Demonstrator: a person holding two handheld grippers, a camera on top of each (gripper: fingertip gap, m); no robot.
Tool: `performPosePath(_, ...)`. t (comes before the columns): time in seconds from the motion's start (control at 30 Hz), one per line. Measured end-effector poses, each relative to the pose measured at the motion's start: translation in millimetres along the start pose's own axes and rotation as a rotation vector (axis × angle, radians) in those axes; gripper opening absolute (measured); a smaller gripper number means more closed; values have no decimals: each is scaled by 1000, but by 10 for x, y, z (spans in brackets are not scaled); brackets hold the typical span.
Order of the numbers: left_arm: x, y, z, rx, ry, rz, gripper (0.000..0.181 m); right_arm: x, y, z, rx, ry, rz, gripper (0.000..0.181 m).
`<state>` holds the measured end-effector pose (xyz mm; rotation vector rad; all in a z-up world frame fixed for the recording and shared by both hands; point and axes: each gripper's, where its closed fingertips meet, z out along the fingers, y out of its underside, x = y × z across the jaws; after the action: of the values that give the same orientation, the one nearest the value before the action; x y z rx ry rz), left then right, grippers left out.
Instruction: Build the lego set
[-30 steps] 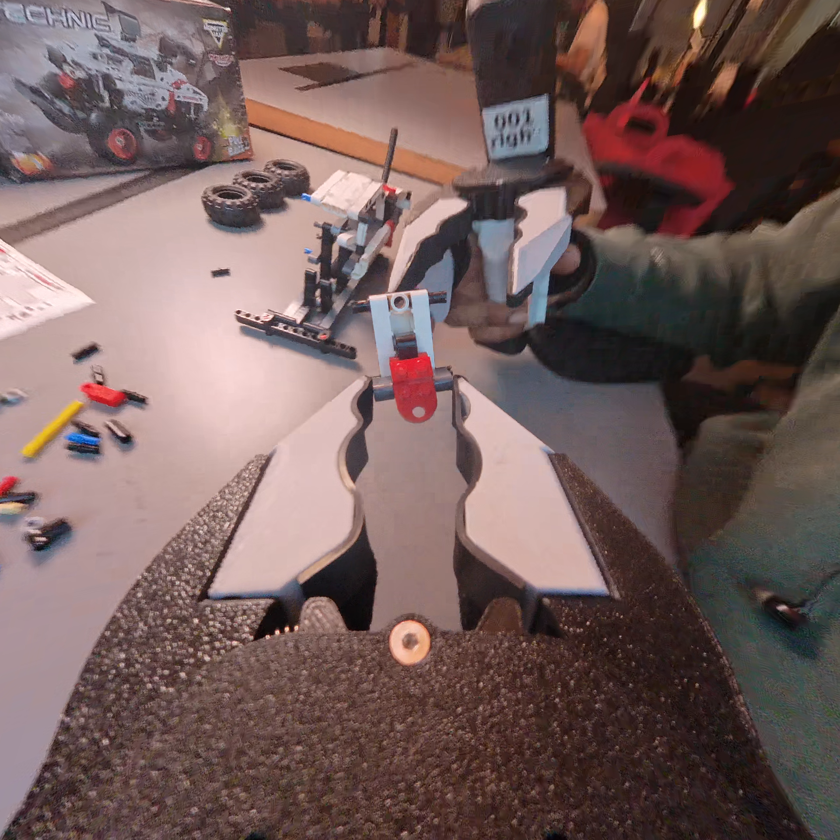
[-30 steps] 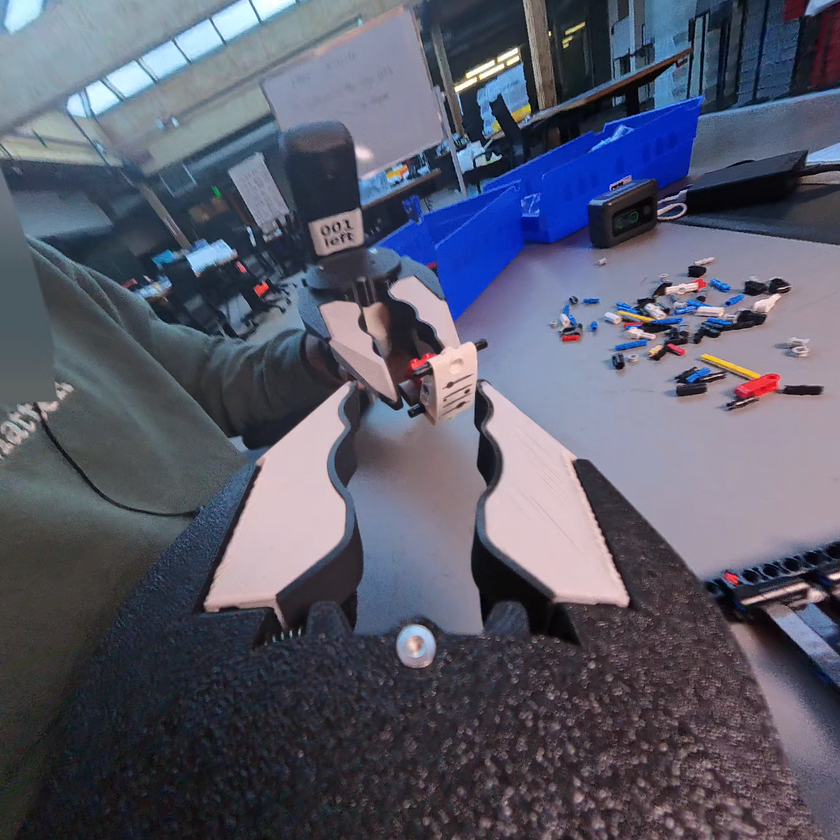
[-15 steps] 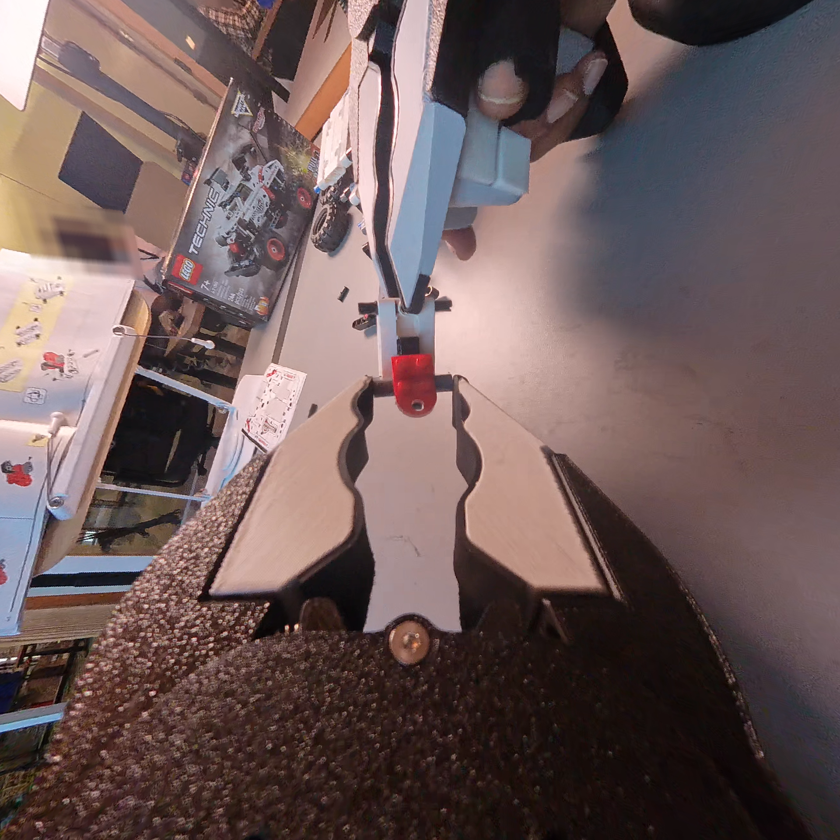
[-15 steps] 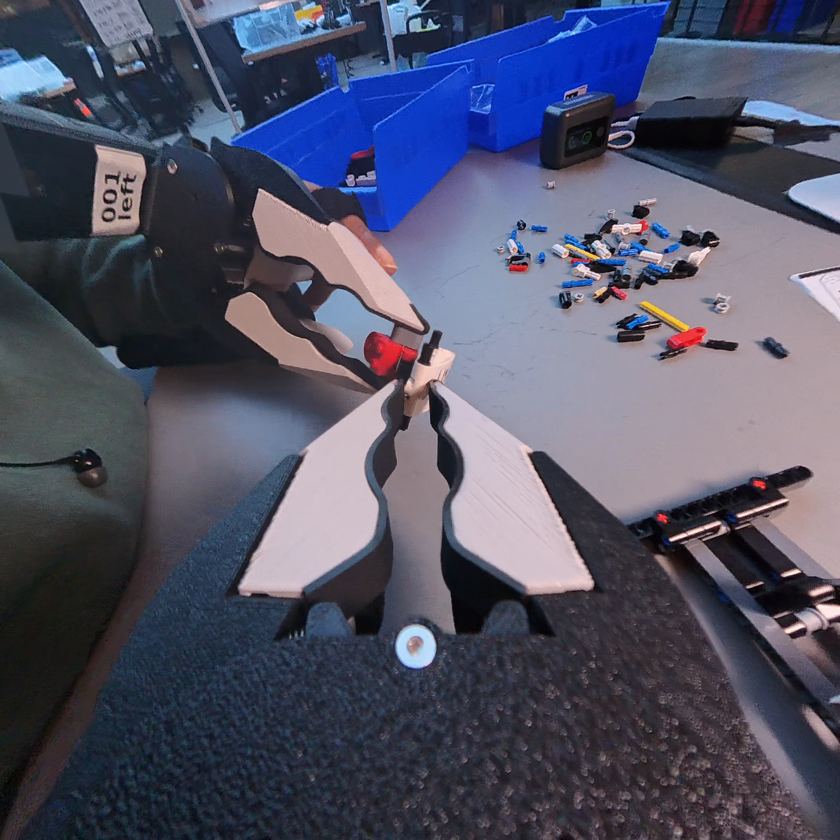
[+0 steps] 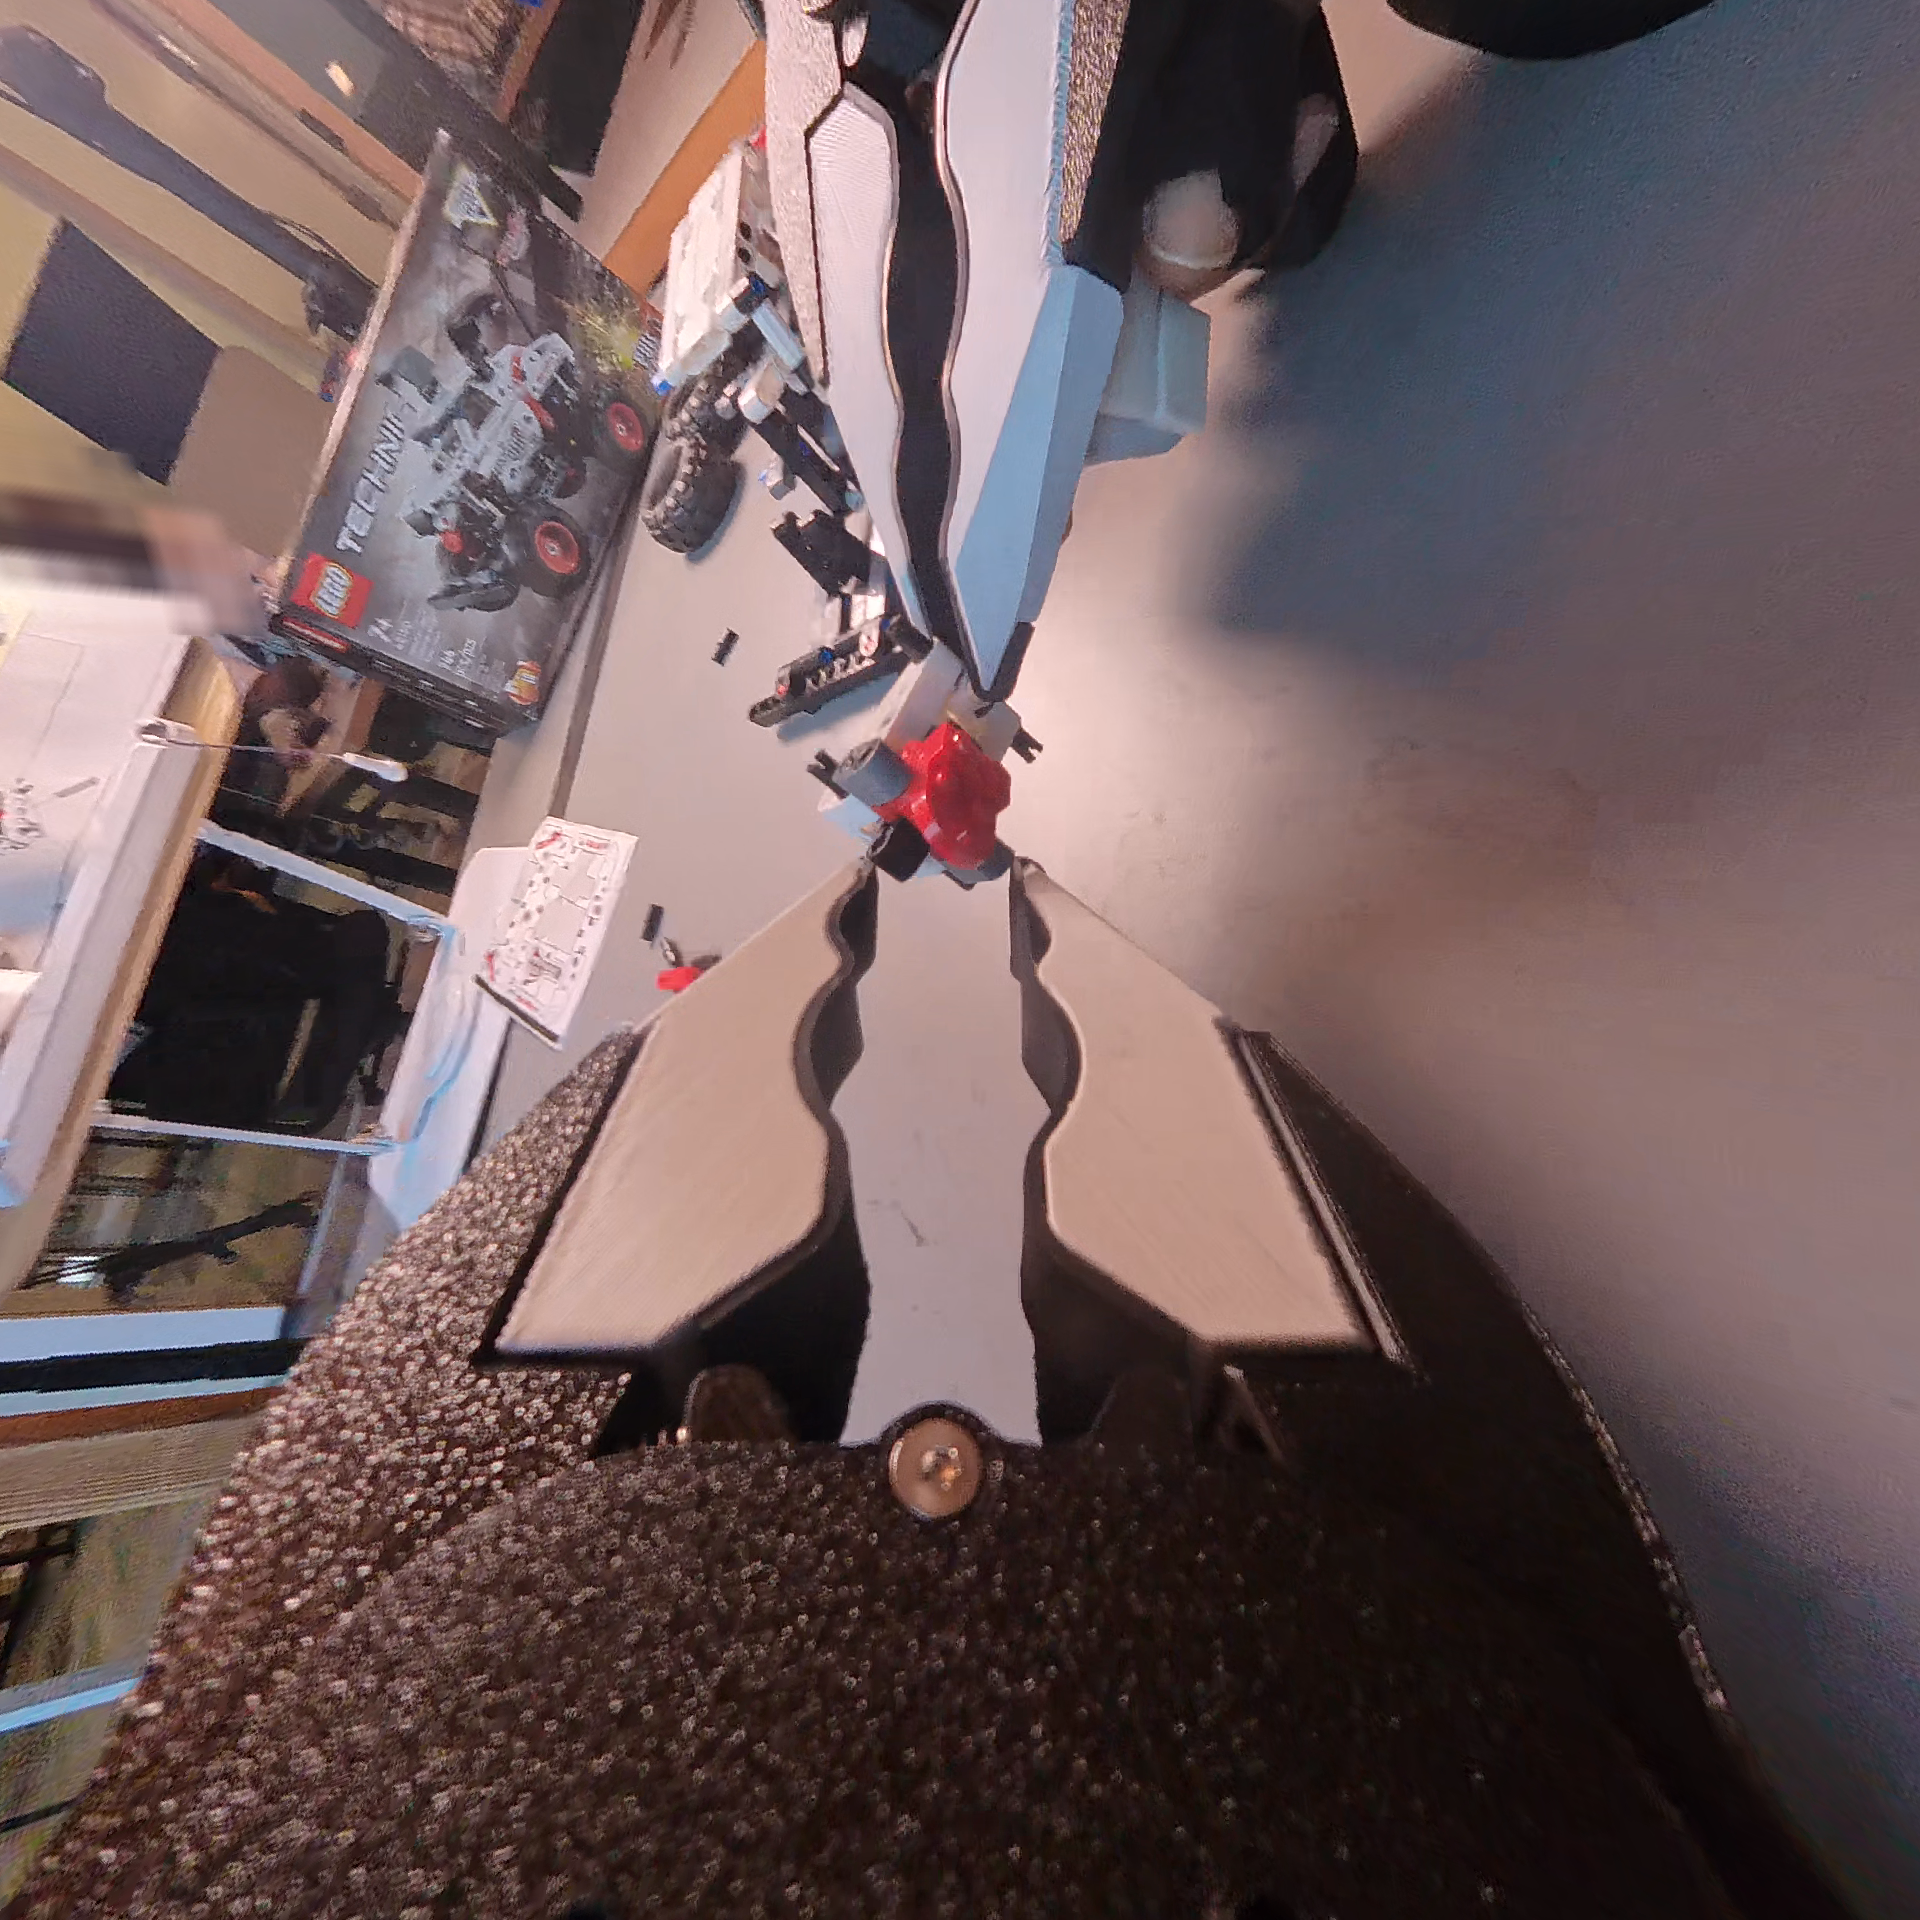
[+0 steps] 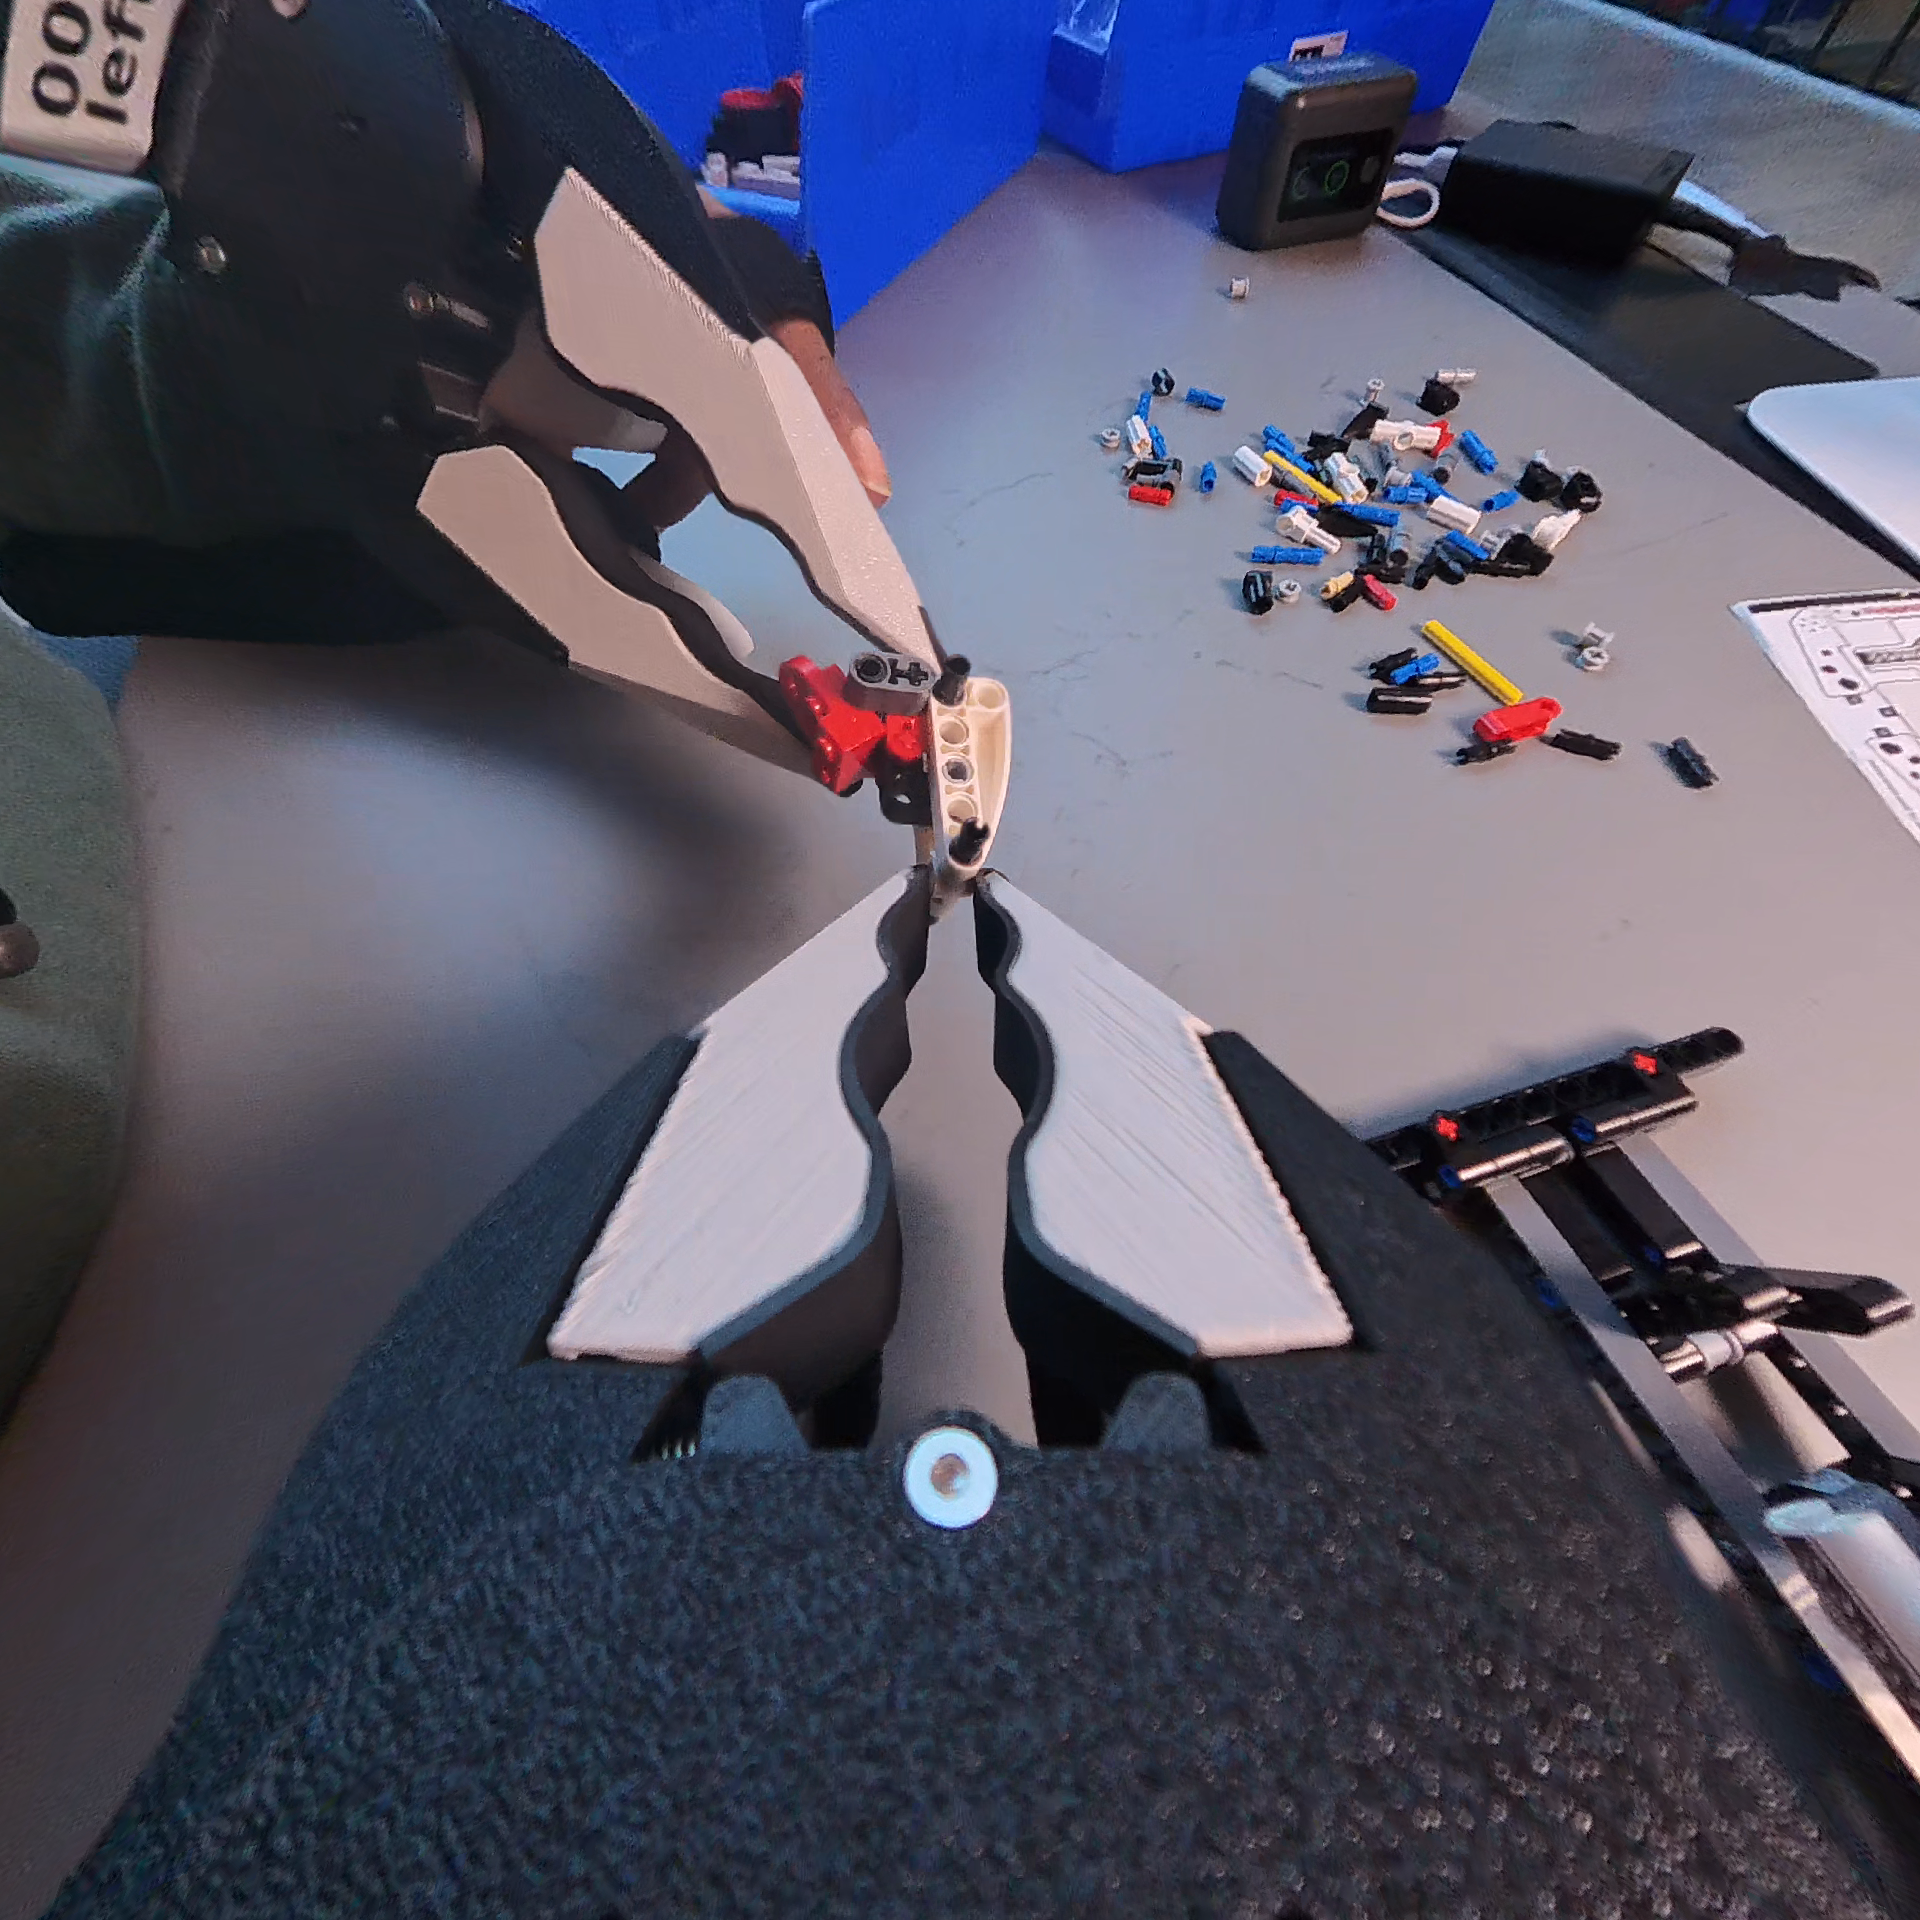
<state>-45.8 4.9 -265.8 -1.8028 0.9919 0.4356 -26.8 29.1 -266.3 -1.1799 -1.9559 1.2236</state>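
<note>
Holding small red-white-grey plastic lego sub-assembly above grey bench: left gripper clamping red end, right gripper pinching white beam's tip, steadying for pin insertion.

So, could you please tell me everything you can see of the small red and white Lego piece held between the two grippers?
The small Lego sub-assembly looks like hard plastic: a red connector block, a grey holed link on top, a white curved panel with pin holes, and black pins sticking out. It is held in the air above the grey table. The left gripper clamps its red end, and the right gripper pinches the white panel's lower end.
</note>
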Motion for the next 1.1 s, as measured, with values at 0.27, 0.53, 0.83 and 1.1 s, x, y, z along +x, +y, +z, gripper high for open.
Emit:
performPosePath(0.27, 152, 38, 47, 23, 149, -148, 12, -67, 199, 43, -135, -15, 42, 8)
performPosePath(0.53, 170, -39, 46, 88, 269, -370, 6, -227, 334, 65, -245, -45, -36, 5)
performPosePath(0.83, 86, 266, 73, -28, 281, -523, 29, -56, 224, -89, -164, -20, -150, 39)
performPosePath(1.1, 176, 225, 122, -11, 419, -645, 37, -31, 278, 185, -230, -12, -528, 25)
